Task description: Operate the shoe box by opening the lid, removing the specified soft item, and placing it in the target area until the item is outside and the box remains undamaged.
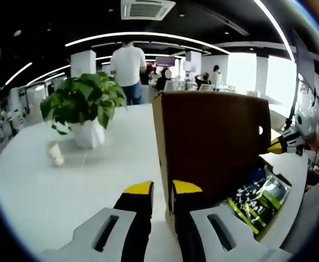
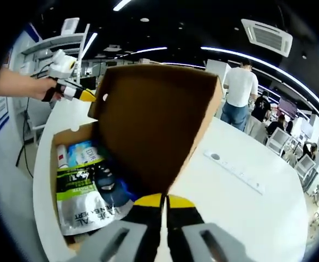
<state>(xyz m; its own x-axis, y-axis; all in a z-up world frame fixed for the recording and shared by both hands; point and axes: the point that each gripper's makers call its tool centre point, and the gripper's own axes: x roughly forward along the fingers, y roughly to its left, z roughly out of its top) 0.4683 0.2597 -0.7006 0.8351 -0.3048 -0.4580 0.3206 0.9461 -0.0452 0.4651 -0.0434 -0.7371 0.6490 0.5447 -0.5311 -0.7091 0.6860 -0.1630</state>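
Cardboard lid stands raised, so opening is done. Right gripper pinches its near edge, fingers closed; left gripper likewise clamps the lid's edge. Soft pouches remain inside the box, beside the right fingers; removal remains.

Bright office light, strong fisheye bend

Ceiling light strips curve above the white table, which glares pale; the raised box lid is dim inside, and people beyond the lid look soft.
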